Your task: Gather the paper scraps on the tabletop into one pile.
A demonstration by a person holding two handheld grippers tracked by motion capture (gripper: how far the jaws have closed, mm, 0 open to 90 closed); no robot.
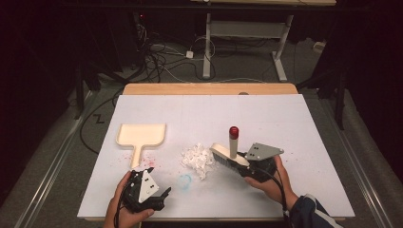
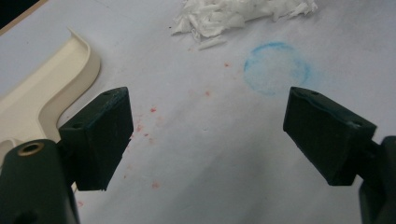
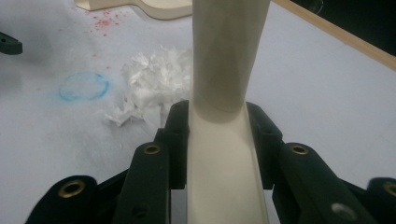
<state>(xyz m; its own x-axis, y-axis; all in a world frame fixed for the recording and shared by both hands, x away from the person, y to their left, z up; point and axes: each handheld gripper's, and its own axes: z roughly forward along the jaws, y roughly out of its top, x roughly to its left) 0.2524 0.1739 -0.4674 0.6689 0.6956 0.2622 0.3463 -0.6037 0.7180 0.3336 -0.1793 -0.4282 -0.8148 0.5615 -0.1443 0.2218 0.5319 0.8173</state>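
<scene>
White paper scraps are about to be swept: brush clamped in right tongs beside them, left tongs apart, dustpan handle ungripped, to be grasped next.

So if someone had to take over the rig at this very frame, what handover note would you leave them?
Right gripper: shut on the brush, bristles down beside the shredded paper, on the right of the pile.
Left gripper: open, nothing between its jaws, near the dustpan handle.
Dustpan: flat on the table, left of the paper, with nothing in it.
Done: brush picked up.
Left, most likely: grip the dustpan handle, bring the pan to the pile and sweep the paper in. A blue ring mark and red specks also lie on the sheet.
</scene>
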